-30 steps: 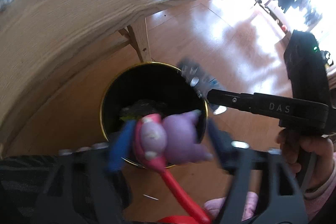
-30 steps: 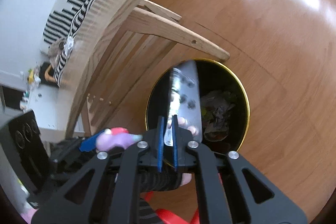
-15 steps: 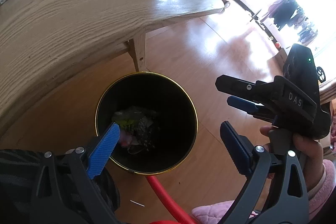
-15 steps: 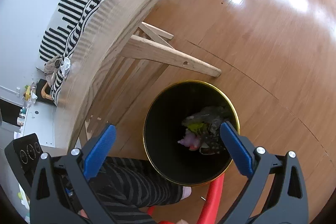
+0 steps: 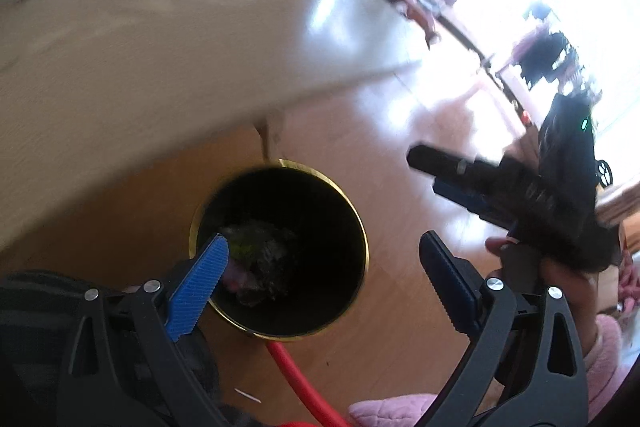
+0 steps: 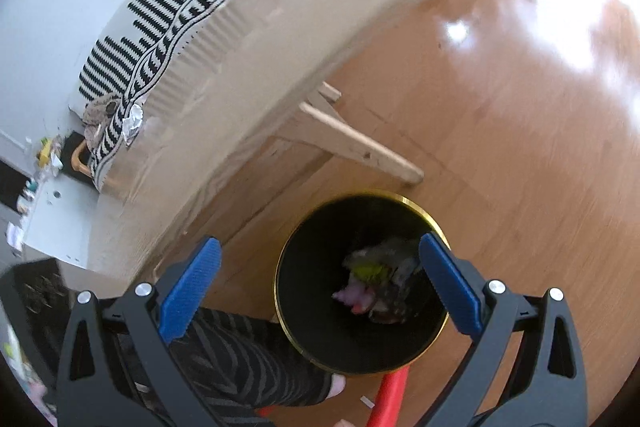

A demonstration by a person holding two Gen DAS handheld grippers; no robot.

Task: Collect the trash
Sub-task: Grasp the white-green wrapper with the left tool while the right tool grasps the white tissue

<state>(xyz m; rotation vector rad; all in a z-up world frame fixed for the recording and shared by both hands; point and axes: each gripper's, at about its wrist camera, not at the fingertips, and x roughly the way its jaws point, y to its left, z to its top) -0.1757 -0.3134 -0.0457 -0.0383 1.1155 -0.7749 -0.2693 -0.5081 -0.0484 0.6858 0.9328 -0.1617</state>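
Both jaws stand wide open and hold nothing. The left gripper (image 5: 322,277) and the right gripper (image 6: 320,275) hang above the black bin (image 5: 356,223) with the gold rim, which stands on the wooden floor (image 6: 540,131) beside the worktop (image 5: 140,47). The trash (image 6: 376,283) lies at the bottom of the bin: a pink piece, something yellow-green and dark crumpled pieces.

Only the left view shows the right gripper from outside, held in a hand (image 5: 560,275). Only the right view shows the striped cloth (image 6: 160,11) on the worktop with a foil scrap (image 6: 133,119) at its edge, and a striped leg (image 6: 248,359).

In the left view a blue pad (image 5: 198,291) hides part of the trash. A red tube (image 5: 296,375) is cut off at the lower edge. Both views are blurred.
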